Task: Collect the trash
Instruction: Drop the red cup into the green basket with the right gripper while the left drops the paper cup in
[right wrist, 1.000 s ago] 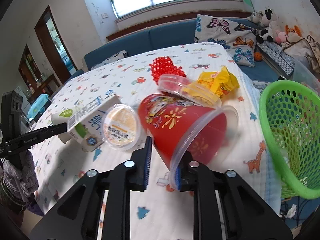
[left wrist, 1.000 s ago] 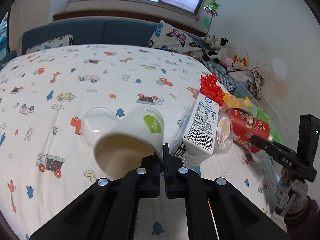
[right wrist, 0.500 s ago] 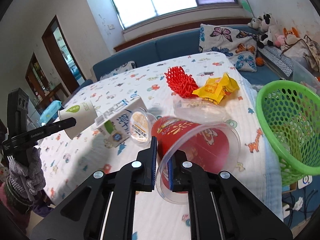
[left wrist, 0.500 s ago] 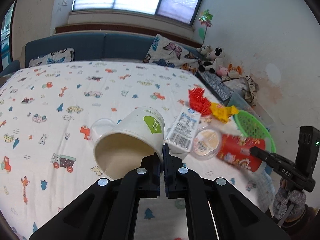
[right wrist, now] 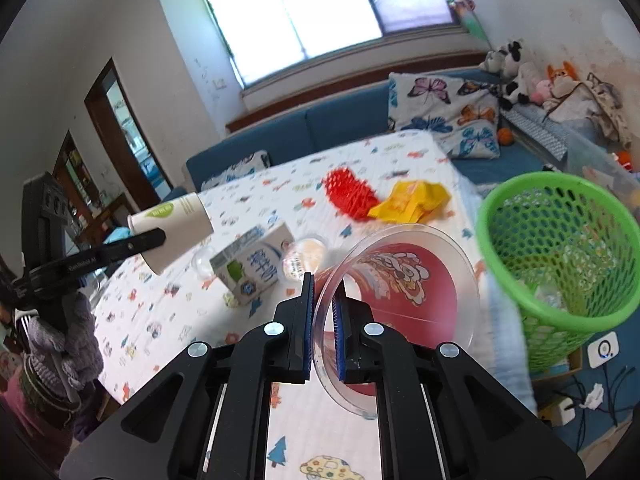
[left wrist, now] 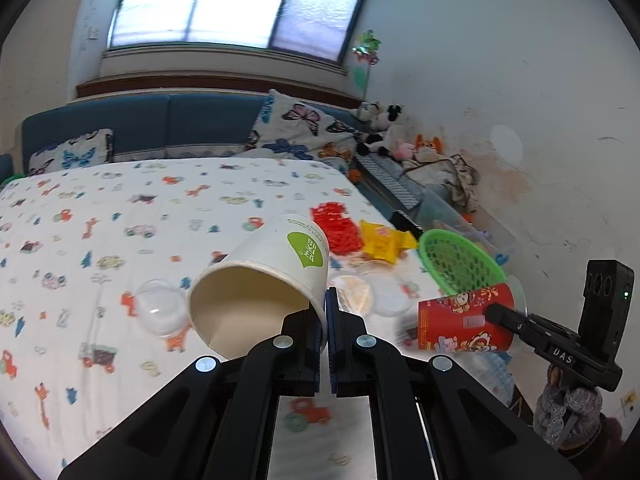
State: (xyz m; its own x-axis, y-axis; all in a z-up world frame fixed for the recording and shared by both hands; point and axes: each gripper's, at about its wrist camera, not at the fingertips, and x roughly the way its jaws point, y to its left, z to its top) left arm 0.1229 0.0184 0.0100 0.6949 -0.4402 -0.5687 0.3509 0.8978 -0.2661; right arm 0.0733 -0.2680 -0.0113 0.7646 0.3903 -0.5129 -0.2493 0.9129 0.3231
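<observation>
My left gripper (left wrist: 326, 312) is shut on the rim of a white paper cup (left wrist: 264, 280) with a green label, held tilted above the bed; the cup also shows in the right wrist view (right wrist: 176, 224). My right gripper (right wrist: 323, 300) is shut on the clear rim of a red printed plastic cup (right wrist: 400, 288), lifted off the bed; the cup also shows in the left wrist view (left wrist: 464, 316). A green mesh basket (right wrist: 560, 248) stands just right of the red cup, beside the bed.
On the printed bedsheet (right wrist: 168, 304) lie a milk carton (right wrist: 252, 264), a small sealed pudding cup (right wrist: 304, 258), a red net (right wrist: 350, 194), a yellow wrapper (right wrist: 412, 200) and a clear dome lid (left wrist: 160, 310). Pillows and a blue sofa stand behind.
Both grippers have lifted their cups up off the bed. The red cup has moved right, closer to the green basket. The carton and pudding cup stay on the sheet.
</observation>
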